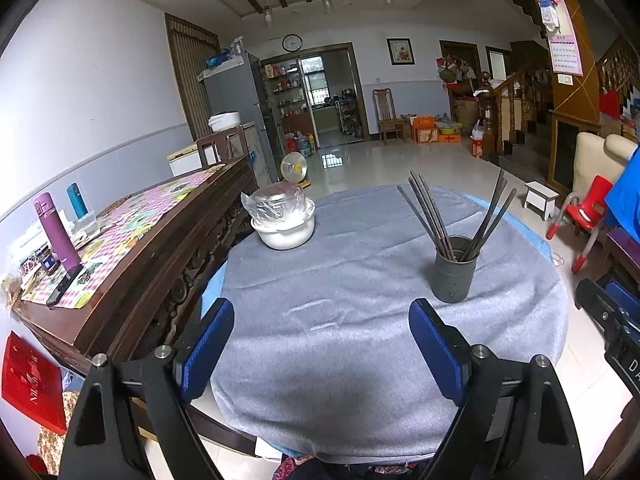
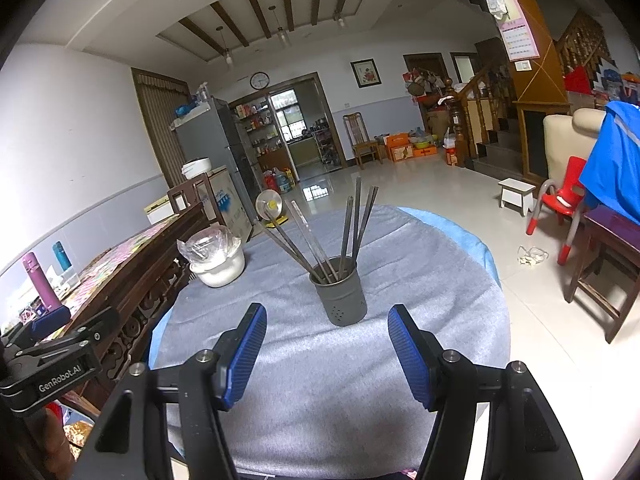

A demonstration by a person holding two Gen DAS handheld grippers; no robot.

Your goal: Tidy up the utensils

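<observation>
A grey metal utensil cup (image 1: 456, 270) (image 2: 339, 292) stands upright on the round table's grey cloth (image 1: 340, 280) (image 2: 320, 360). Several dark chopsticks (image 1: 432, 216) (image 2: 352, 232) lean out of it in two fans. My left gripper (image 1: 322, 312) hovers open over the near cloth, with the cup ahead of its right finger. My right gripper (image 2: 327, 320) is open too, its blue pads (image 2: 408, 352) a little short of the cup, one to either side of it. Nothing sits between either pair of fingers.
A white pot (image 1: 285, 224) (image 2: 219, 264) wrapped in clear plastic sits at the table's far left. A dark wooden sideboard (image 1: 132, 264) with bottles runs along the left. A red child's chair (image 2: 564, 204) and a wooden stool (image 2: 608, 256) stand on the right.
</observation>
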